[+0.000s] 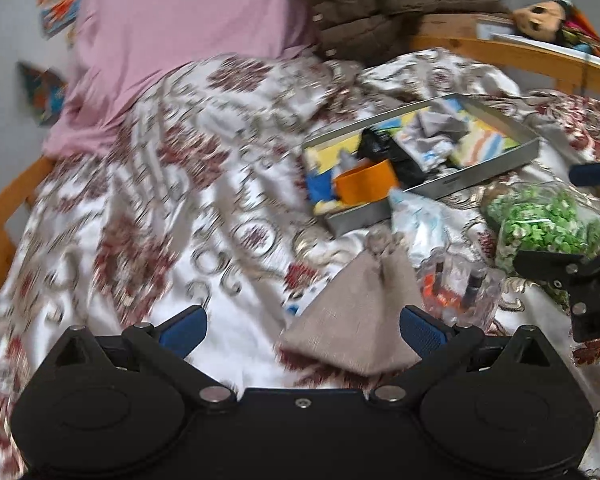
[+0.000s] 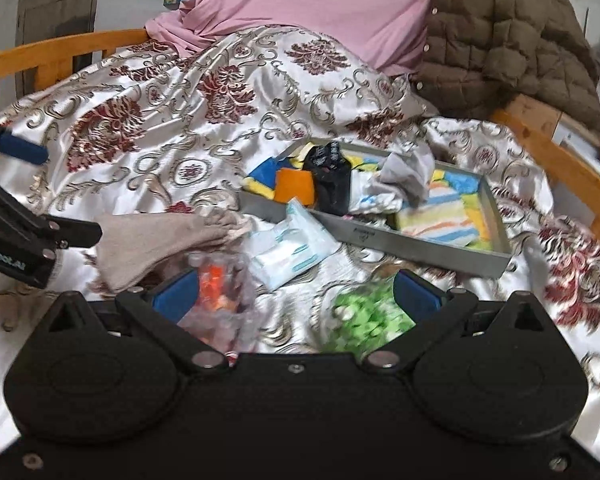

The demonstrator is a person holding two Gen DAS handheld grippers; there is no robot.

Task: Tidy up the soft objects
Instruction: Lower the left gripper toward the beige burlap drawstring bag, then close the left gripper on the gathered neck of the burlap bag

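2 hand-held grippers, left [image 1: 302,330] and right [image 2: 295,296], jaws apart, over beige cloth [image 1: 356,320], green bag [image 2: 364,316], near grey tray [image 2: 420,246].

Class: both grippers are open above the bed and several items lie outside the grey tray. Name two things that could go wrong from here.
1. The beige cloth overlaps the clear packet, so the open left gripper may pinch both.
2. The tissue pack leans on the grey tray wall; nudging the tray could shift it.

soft, even indoor light, no hard shadows; sheen on the satin bedspread [image 2: 219,128]. left wrist view smeared by motion blur; fisheye bending toward 3 and 9 o'clock.
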